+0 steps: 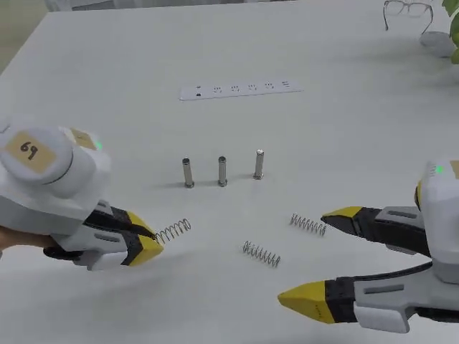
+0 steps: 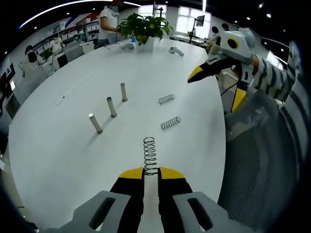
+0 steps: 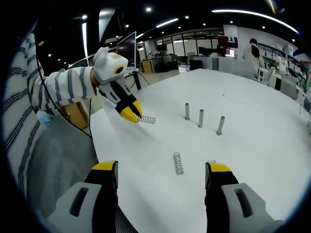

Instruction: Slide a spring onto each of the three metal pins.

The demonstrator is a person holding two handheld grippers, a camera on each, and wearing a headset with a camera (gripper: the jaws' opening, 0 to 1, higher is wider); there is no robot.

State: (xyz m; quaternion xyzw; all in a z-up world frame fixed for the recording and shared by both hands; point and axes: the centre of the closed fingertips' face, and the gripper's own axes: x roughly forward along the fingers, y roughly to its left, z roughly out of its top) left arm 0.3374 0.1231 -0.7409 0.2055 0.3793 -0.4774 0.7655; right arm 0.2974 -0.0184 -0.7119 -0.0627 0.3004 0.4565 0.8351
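**Item 1.** Left tongs [image 1: 147, 244]: pressed together, pinching the near end of the held spring [image 1: 174, 230]. The rest of it juts free past the yellow tips, towards the pins. It looks very light and springy, and I judge it apt to bend sideways or flick out under a hard squeeze. A hold on the end coils seems right, since it leaves the far end's bore open.

**Item 2.** Left pin [image 1: 188, 173], centre pin [image 1: 222, 171], right pin [image 1: 259, 164]: upright in a row on the bench [image 1: 107, 86]. They stand ahead of both tongs and between them, and all three are bare of springs. They are stiff metal, slim and small-footed. I would guess a sideways knock topples one, so a spring wants lowering from straight above.

**Item 3.** Middle spring [image 1: 261, 254]: lying flat, between the two tongs and just ahead of the right pair's gap.

**Item 4.** Right-hand spring [image 1: 308, 224]: lying flat, just beside the farther tip of the right tongs, apart from it as far as I can see. Both loose springs would likely roll or skate on the smooth top. They are best taken across the coils near one end.

**Item 5.** Right tongs [image 1: 315, 254]: spread wide, holding nothing, low over the bench.

**Item 6.** Power strip [image 1: 239, 89]: beyond the pins, well apart from both tongs.
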